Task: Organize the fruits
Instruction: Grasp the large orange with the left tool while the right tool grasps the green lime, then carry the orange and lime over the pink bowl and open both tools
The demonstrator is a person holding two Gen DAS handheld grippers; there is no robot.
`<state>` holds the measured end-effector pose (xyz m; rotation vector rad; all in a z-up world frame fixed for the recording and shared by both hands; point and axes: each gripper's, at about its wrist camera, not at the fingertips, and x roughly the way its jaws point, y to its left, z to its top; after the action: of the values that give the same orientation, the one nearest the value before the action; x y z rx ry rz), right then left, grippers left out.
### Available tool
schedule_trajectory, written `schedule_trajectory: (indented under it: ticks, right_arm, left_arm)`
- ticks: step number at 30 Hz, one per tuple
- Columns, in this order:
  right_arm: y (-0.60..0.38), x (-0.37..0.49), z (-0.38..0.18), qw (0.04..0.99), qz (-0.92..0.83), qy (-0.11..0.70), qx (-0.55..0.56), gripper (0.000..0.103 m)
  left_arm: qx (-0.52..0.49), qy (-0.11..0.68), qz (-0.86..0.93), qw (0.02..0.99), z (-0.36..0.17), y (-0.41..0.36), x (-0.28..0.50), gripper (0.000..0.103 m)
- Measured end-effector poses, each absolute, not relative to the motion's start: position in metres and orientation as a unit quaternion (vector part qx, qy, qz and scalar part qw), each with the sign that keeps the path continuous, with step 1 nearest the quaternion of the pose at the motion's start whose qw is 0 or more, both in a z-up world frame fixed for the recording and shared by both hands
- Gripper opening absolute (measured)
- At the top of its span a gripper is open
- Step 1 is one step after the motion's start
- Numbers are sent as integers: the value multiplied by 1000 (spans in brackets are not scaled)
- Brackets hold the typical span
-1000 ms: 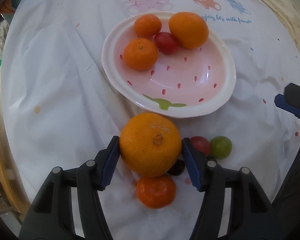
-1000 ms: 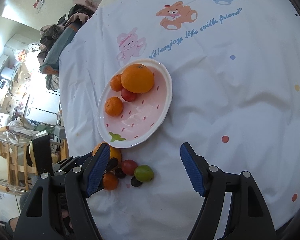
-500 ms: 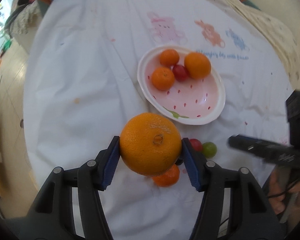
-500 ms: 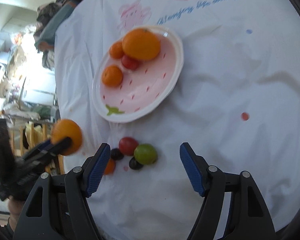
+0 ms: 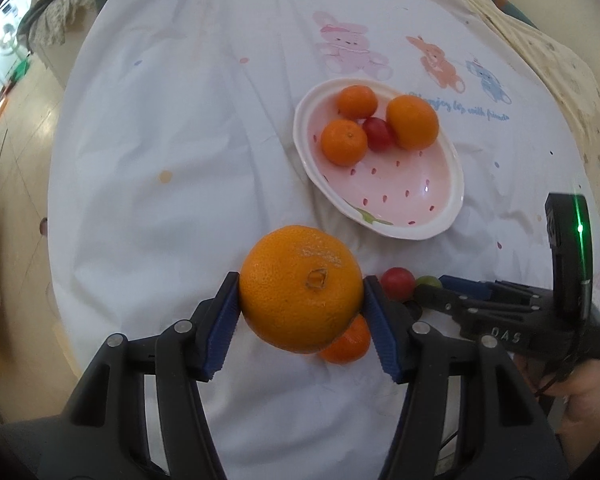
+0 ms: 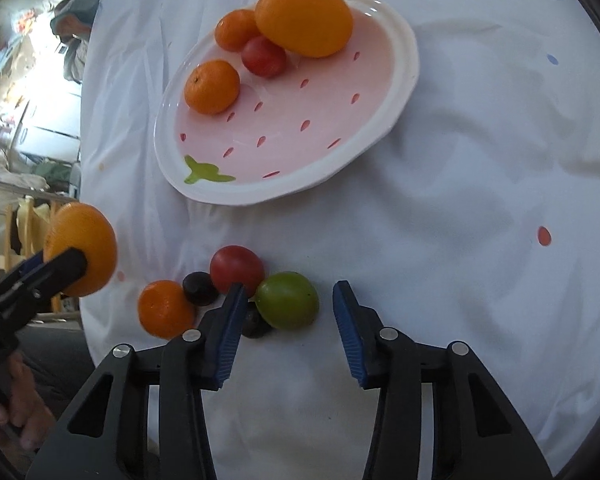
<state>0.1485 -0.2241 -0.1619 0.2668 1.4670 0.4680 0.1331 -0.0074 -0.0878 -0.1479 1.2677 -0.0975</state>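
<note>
My left gripper (image 5: 300, 300) is shut on a large orange (image 5: 300, 288) and holds it above the cloth, near the strawberry-print plate (image 5: 432, 224). The plate (image 6: 204, 192) holds a big orange (image 6: 304, 18), two mandarins and a red fruit (image 6: 264, 56). My right gripper (image 6: 286, 312) is open, low over a green fruit (image 6: 286, 300) that lies between its fingers. Beside it lie a red fruit (image 6: 236, 266), a mandarin (image 6: 164, 308) and two dark fruits. The held orange also shows in the right wrist view (image 6: 82, 248).
A white cloth with cartoon animals (image 5: 348, 46) covers the round table. The table edge runs along the left (image 5: 56, 240), with floor and furniture beyond. The right gripper's body (image 5: 520, 320) lies low at the right of the left wrist view.
My left gripper has lifted the large orange up off the cloth. My right gripper has come down and forward until its fingers flank the green fruit.
</note>
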Motion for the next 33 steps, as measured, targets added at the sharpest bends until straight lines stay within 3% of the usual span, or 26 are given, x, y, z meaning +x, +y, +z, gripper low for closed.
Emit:
schedule_trajectory:
  ticks: [7, 9, 17, 33]
  right_arm:
    - [-222, 144, -158, 717, 223, 652, 107, 39]
    - [-227, 146, -158, 713, 222, 655, 114, 32]
    - [-233, 141, -150, 714, 231, 647, 136, 31]
    - [-286, 158, -73, 777, 255, 527, 232, 31]
  left_arm:
    - [-74, 591, -47, 802, -87, -8, 134, 56]
    - [-74, 591, -46, 802, -87, -8, 134, 56]
    - [-64, 586, -39, 807, -87, -11, 135, 56]
    - [-85, 517, -19, 851, -52, 10, 137, 56]
